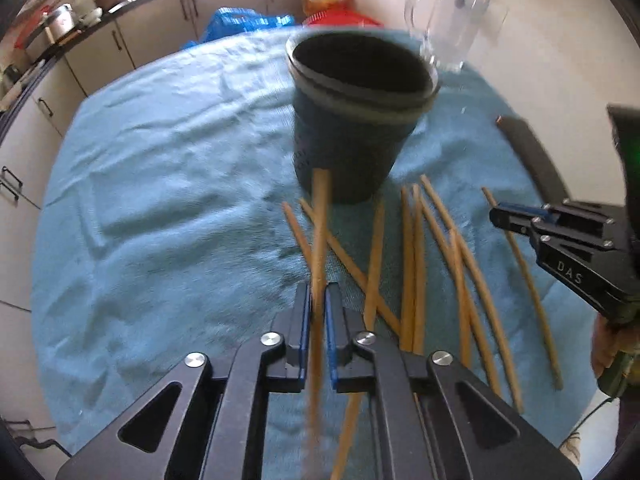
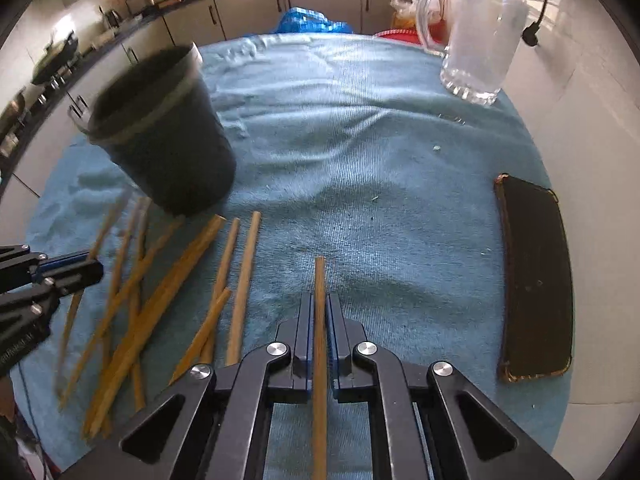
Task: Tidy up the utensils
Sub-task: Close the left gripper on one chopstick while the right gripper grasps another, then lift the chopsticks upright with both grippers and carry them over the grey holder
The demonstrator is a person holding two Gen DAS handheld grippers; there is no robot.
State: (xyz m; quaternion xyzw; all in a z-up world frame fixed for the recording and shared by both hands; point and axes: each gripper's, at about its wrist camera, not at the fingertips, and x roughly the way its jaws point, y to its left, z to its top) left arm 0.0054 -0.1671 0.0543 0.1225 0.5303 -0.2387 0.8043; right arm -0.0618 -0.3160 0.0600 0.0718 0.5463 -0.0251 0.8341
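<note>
Both my claws are closed on a stick each, so I can feed two at a time into the holder. My left claw (image 1: pixel 318 308) pinches a thin tan wooden chopstick (image 1: pixel 319 240) between its blue pads; the stick runs straight ahead along the fingers, its tip pointing at the base of the dark round cup with a pale band under its rim (image 1: pixel 360 120), which stands just beyond. My right claw (image 2: pixel 319 312) grips another tan wooden chopstick (image 2: pixel 319 320) the same lengthwise way, aimed over bare blue towel (image 2: pixel 360 160) covering the bench; from this claw the cup sits ahead and to the left. The remaining loose chopsticks (image 1: pixel 440 248) lie scattered on the towel between my two claws, still to be gathered. A clear glass mug (image 2: pixel 476 40) stands far ahead of the right claw, and a flat dark case (image 2: pixel 536 280) lies to its right.
</note>
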